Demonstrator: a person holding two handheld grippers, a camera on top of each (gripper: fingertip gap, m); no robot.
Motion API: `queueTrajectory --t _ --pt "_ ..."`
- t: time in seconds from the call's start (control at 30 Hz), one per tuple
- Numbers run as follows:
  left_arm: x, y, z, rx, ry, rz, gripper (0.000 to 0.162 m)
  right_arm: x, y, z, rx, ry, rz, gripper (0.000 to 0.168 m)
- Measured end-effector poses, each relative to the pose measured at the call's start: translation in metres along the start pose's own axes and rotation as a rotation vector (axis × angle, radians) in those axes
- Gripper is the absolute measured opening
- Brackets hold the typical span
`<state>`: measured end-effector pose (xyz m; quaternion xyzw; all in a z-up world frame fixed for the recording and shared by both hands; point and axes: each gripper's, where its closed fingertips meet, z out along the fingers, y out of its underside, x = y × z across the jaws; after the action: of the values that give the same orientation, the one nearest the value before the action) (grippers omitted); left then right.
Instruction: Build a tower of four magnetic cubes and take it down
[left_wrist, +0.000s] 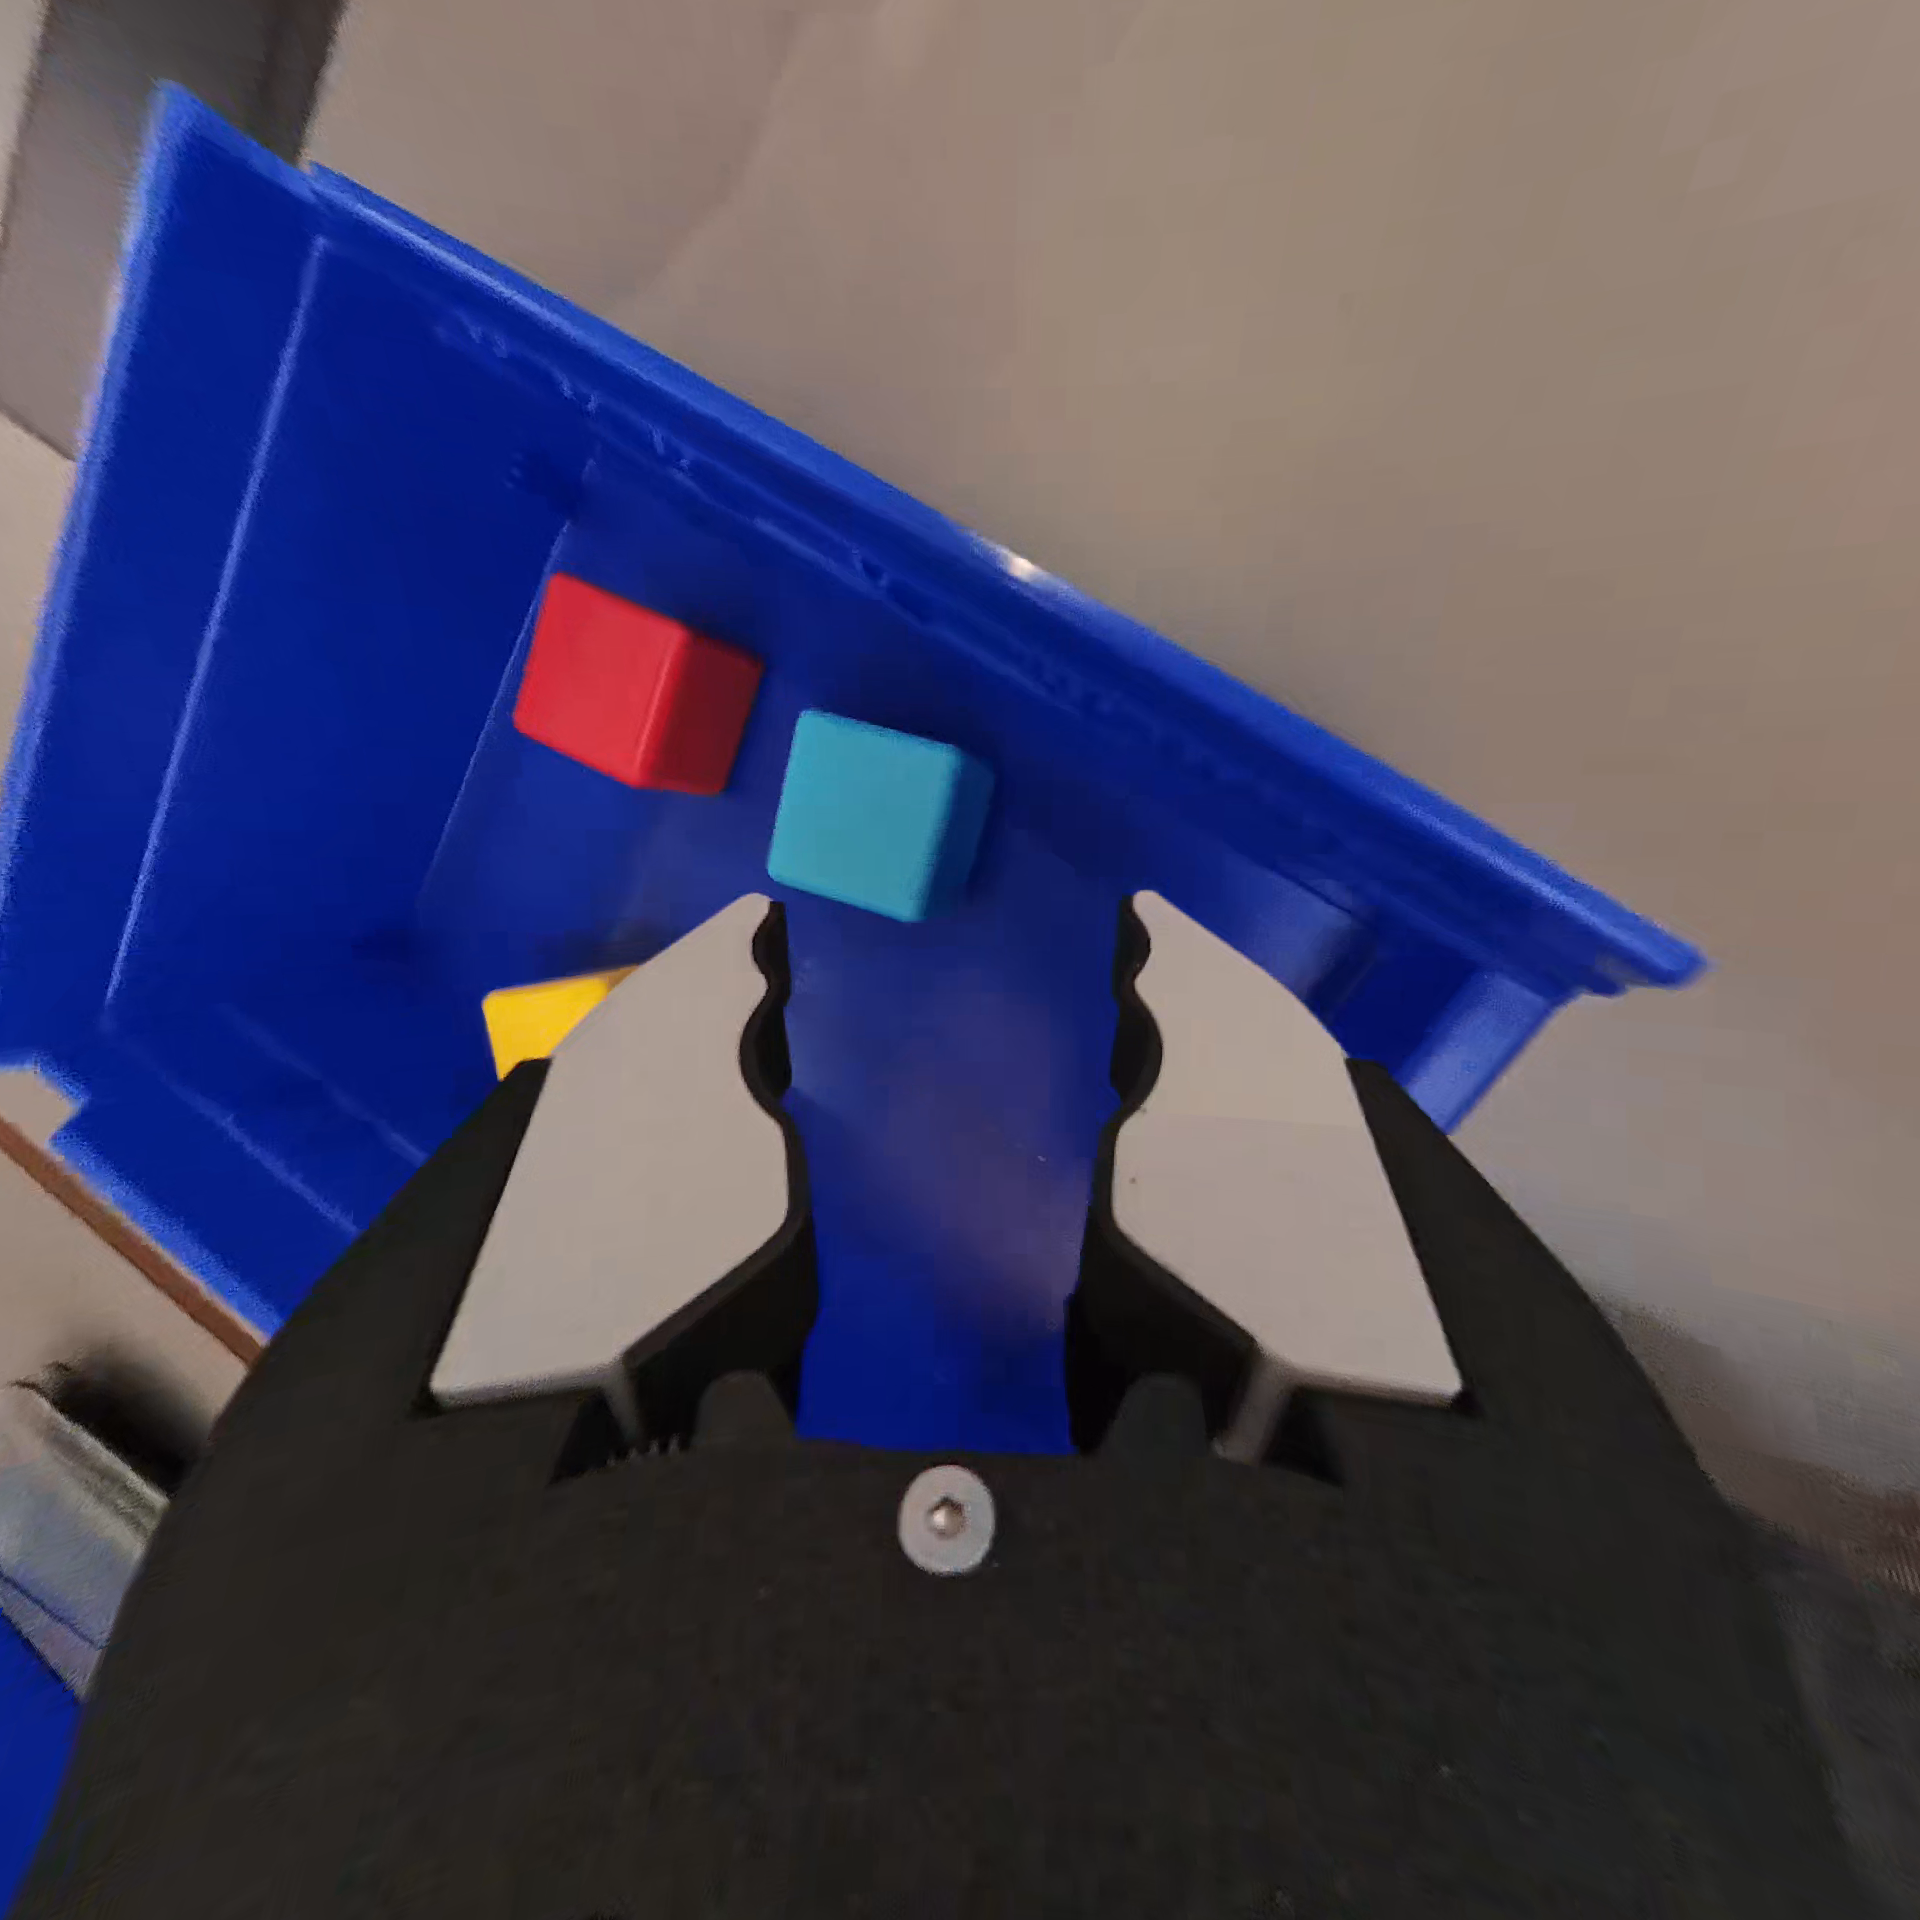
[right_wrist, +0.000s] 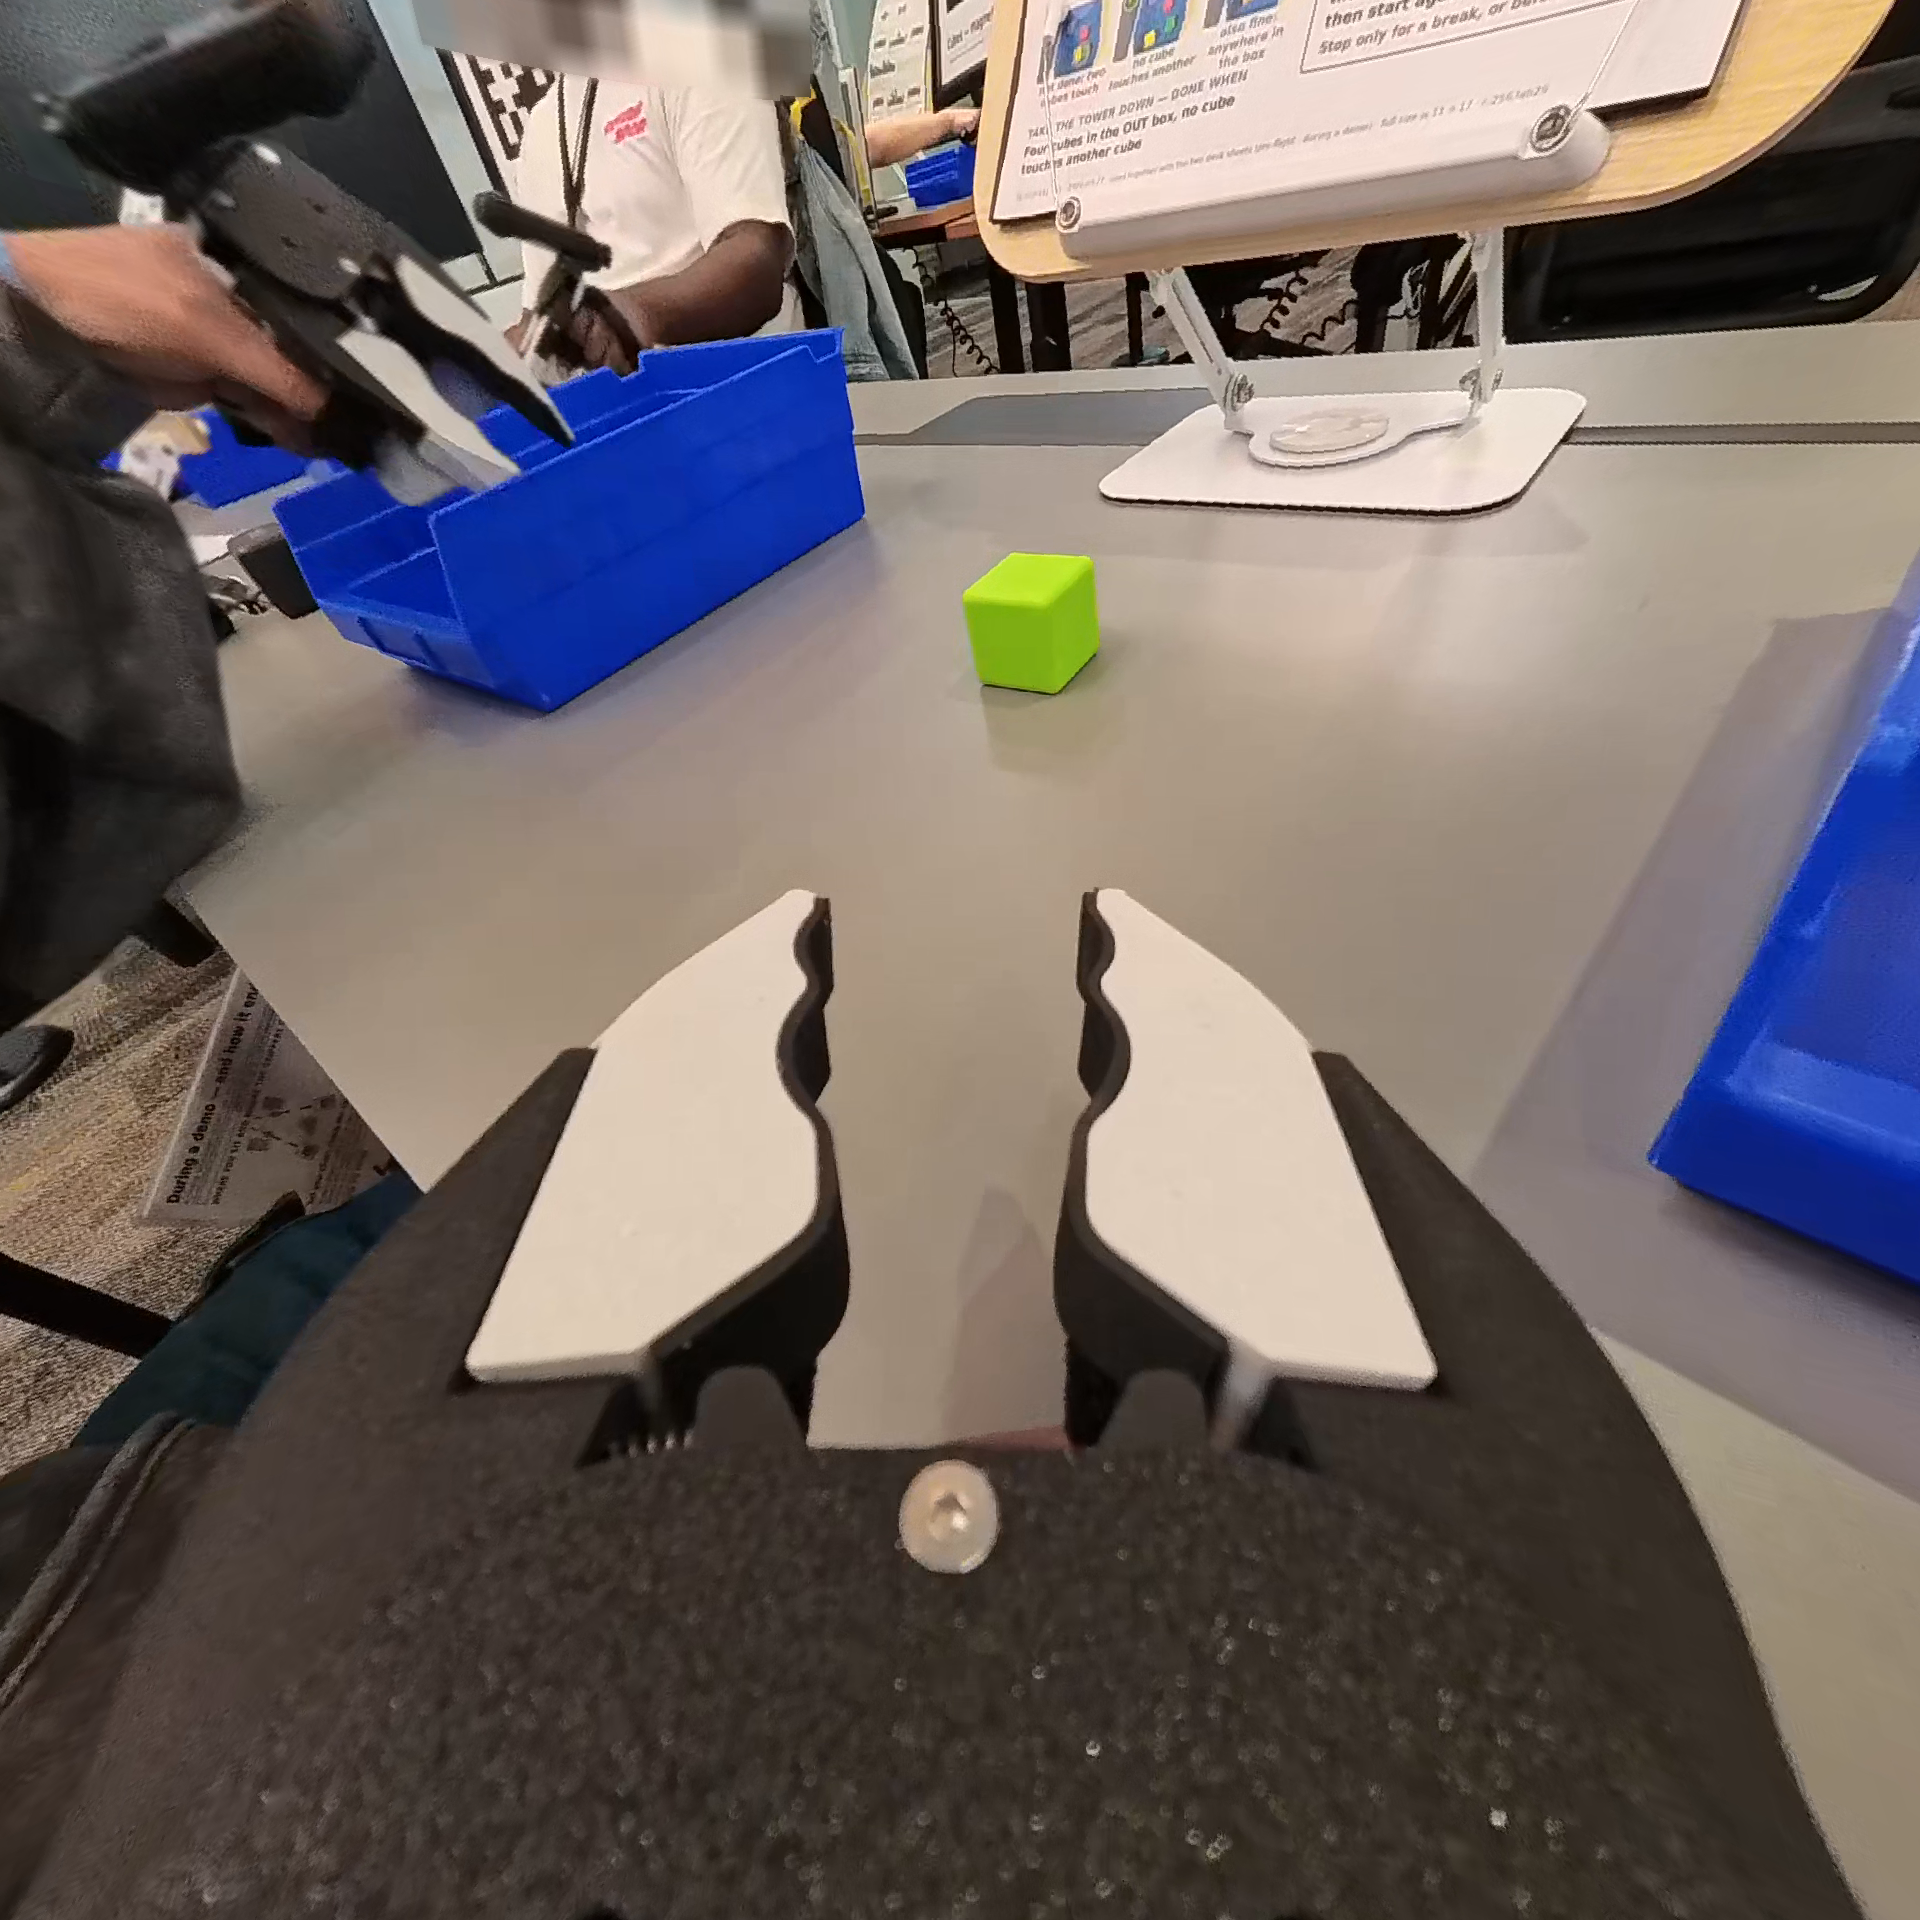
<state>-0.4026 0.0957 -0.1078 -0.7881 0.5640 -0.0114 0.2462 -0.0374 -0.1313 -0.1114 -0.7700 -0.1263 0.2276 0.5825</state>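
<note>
Green cube (right_wrist: 1032, 621) alone on grey tabletop (right_wrist: 727, 831), likely the tower's base. Red cube (left_wrist: 634, 686), teal cube (left_wrist: 878, 816) and yellow cube (left_wrist: 540, 1018) (partly hidden) lie in blue bin (left_wrist: 260, 623). Left gripper (left_wrist: 951, 904) poised over bin, jaws apart, empty, presumably fetching the teal cube. Right gripper (right_wrist: 954, 904) hangs back, jaws apart, empty.

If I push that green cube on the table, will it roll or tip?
The green cube probably slides rather than rolls: it sits flat on the smooth grey table. Tipping seems unlikely, being as wide as tall. It looks rigid, with a matte surface.
</note>
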Motion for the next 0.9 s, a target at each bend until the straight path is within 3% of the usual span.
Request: queueTrajectory --t 0.33,0.43,0.5,0.63,0.8,0.9 --pt "-0.018 0.019 0.069 -0.187 0.227 0.064 0.056 0.003 0.002 -0.002 -0.011 0.010 0.007 0.045" --pt "-0.017 0.030 0.081 -0.243 0.221 0.100 0.053 0.003 0.004 0.000 -0.024 0.008 0.011 0.044" --pt "-0.016 0.022 0.079 -0.186 0.212 0.108 0.053 0.003 0.004 0.000 -0.026 0.005 0.017 0.044" --pt "-0.015 0.006 0.054 -0.071 0.141 0.123 0.053 0.004 0.004 0.000 -0.030 -0.007 0.038 0.042" --pt "-0.021 -0.032 -0.019 0.134 -0.036 0.109 0.052 0.004 0.003 0.000 -0.024 -0.010 0.043 0.041" --pt "-0.003 -0.068 -0.059 0.227 -0.050 0.139 0.052 0.003 0.003 0.000 -0.024 -0.007 0.034 0.041"
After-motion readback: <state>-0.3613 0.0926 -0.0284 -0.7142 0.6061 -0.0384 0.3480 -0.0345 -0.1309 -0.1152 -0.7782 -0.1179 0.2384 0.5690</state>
